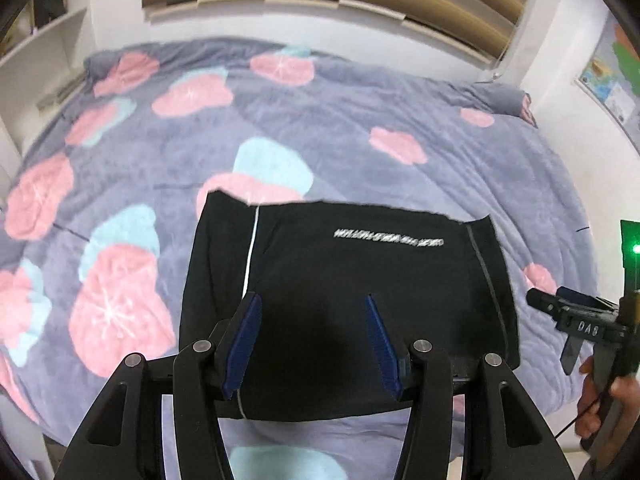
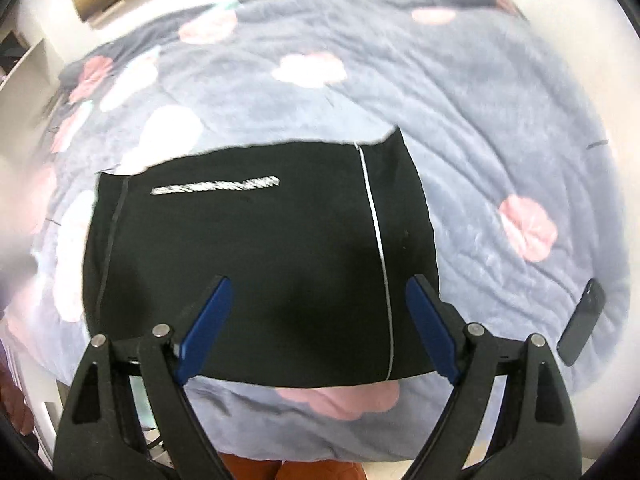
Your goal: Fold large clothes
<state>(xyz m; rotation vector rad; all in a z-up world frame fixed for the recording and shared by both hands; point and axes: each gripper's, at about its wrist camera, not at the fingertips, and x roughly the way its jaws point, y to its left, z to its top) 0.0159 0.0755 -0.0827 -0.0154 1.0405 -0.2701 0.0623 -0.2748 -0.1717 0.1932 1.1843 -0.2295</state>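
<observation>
Garment (image 1: 344, 300) lay folded on the bed (image 1: 360, 132), both grippers empty.
My left gripper (image 1: 314, 340) and right gripper (image 2: 318, 328) hung wide open above it; I'd press edges flat, square the corners.

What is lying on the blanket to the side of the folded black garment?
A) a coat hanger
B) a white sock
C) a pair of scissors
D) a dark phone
D: in the right wrist view a dark phone lies flat on the flowered blanket, apart from the folded black garment.
</observation>
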